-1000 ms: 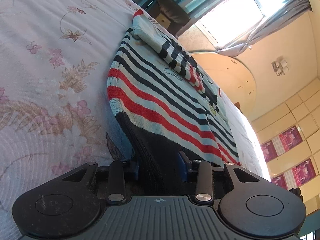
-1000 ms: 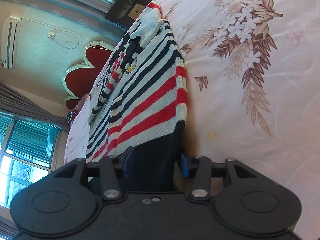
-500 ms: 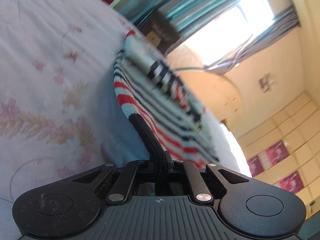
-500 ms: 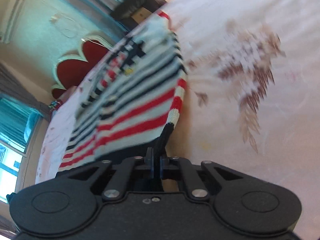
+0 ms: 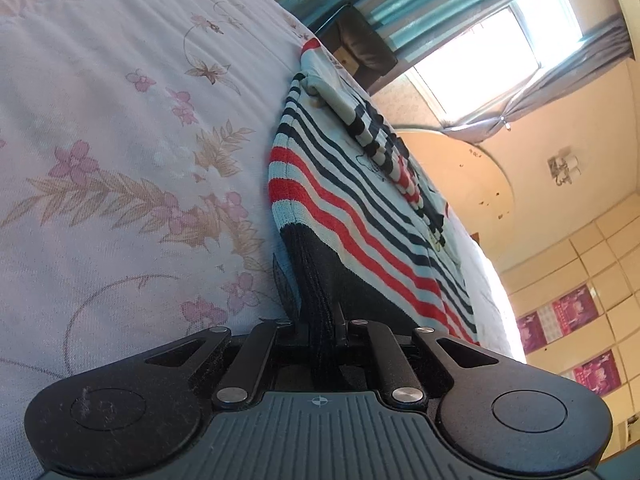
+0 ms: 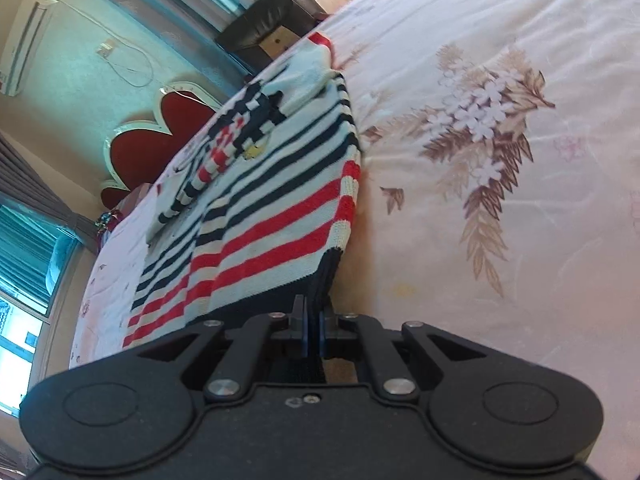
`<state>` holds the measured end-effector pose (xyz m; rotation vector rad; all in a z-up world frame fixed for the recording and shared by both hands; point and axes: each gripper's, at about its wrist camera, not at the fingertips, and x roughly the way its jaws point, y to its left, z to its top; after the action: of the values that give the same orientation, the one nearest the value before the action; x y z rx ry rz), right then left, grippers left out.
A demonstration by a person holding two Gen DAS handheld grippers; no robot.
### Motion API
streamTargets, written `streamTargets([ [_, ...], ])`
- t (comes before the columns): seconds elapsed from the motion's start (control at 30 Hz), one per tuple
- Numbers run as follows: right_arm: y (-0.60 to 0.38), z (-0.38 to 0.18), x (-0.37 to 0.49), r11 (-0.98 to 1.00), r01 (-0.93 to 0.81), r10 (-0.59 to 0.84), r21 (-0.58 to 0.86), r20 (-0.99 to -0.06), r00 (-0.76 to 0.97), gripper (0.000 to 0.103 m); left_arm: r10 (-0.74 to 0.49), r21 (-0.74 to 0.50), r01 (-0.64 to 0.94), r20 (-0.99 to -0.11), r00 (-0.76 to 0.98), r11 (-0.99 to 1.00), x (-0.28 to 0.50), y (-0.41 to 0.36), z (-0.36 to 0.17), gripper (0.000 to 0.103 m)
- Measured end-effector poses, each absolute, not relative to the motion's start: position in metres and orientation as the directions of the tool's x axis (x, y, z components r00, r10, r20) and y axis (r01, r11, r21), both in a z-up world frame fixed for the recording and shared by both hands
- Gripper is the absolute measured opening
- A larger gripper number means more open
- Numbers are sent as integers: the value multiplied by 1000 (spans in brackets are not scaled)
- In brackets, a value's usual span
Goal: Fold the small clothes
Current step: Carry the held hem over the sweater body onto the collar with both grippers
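A small knitted sweater (image 5: 360, 200) with red, navy and pale stripes and a dark ribbed hem lies on a floral bedsheet (image 5: 120, 160). Its sleeves are folded over the middle. My left gripper (image 5: 320, 320) is shut on the dark hem at one bottom corner. The sweater also shows in the right wrist view (image 6: 272, 208). My right gripper (image 6: 312, 320) is shut on the dark hem at the other bottom corner. Both corners are lifted slightly off the sheet (image 6: 500, 160).
A dark bedside cabinet (image 5: 364, 52) stands beyond the bed's far edge, under a bright window (image 5: 480, 64). A red and white headboard (image 6: 160, 136) is at the left in the right wrist view. Bare sheet stretches on either side of the sweater.
Both grippers have closed on the dark hem, which lay between open jaws a second ago. The hem corners have risen off the sheet and the cameras have tilted.
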<state>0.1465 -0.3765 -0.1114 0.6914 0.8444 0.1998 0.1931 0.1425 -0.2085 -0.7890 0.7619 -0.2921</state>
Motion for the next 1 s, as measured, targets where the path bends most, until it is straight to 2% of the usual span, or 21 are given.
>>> streamTargets([
  [0.17, -379, -116, 150, 747, 130, 431, 652, -624, 652, 6, -501, -741, -30, -482, 719, 671, 191, 140, -202, 6],
  [0.5, -384, -68, 160, 712, 29, 470, 702, -506, 723, 6, -521, -780, 77, -337, 785, 621, 208, 142, -147, 6],
  [0.77, -393, -14, 213, 707, -48, 474, 706, -422, 773, 6, -511, -767, 146, -261, 819, 625, 281, 140, -94, 6],
  [1.0, -401, 14, 295, 703, -46, 468, 710, -412, 782, 6, -494, -709, 170, -279, 824, 684, 376, 126, -49, 6],
])
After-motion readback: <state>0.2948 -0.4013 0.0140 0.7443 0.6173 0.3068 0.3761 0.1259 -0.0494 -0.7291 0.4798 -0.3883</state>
